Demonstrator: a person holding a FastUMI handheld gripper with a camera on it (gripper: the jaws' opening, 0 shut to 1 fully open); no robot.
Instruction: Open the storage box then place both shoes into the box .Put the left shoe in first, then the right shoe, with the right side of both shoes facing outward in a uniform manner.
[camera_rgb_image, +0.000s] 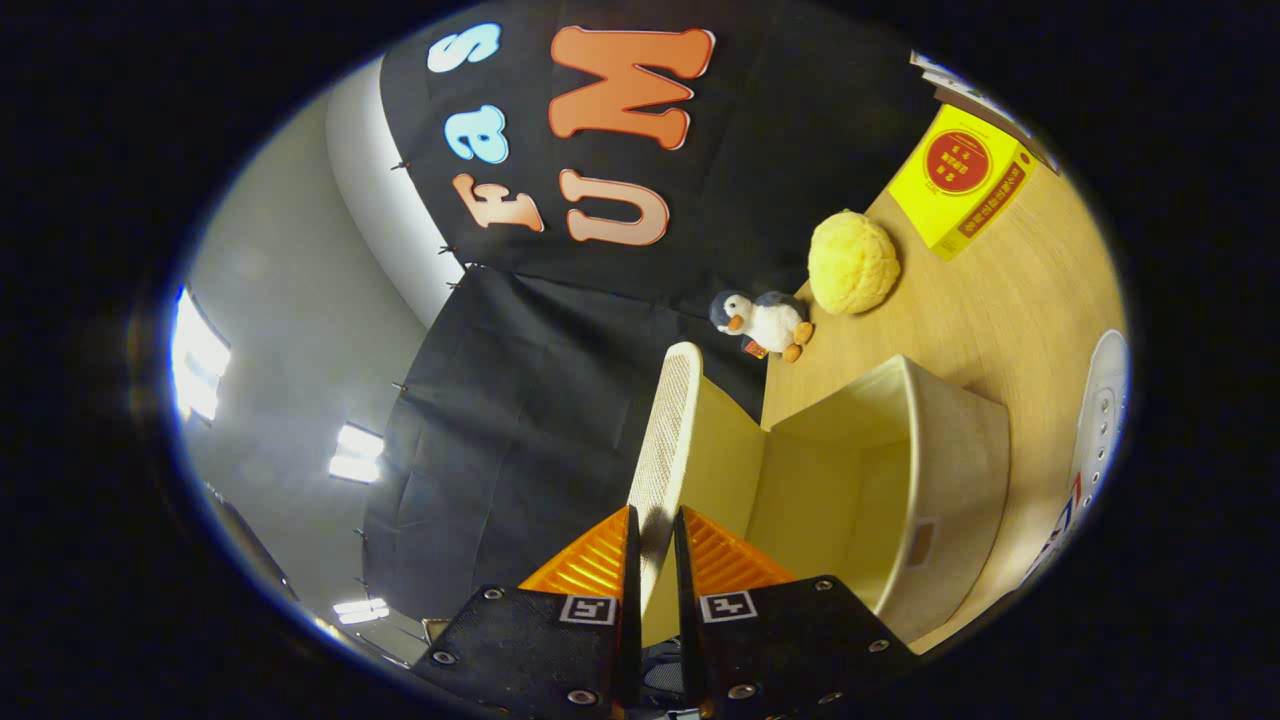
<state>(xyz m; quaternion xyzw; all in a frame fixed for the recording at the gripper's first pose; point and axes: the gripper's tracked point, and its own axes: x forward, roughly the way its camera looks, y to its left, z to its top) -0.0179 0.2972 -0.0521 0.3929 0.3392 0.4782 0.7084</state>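
The view is rolled sideways. A beige fabric storage box (945, 480) stands on the wooden table (1010, 300) with its cream inside showing. Its woven lid (668, 430) is swung up and away from the opening. The lid's edge runs between my fingers, and my gripper (655, 548) is shut on it. A white shoe (1098, 425) with eyelets and a red and blue stripe lies on the table beyond the box's far side; part of it is cut off.
A small plush penguin (766, 322) sits at the table's edge beside the box. A yellow fluffy ball (852, 262) lies just past it, and a yellow carton (960, 180) farther along. Black cloth walls the table's back.
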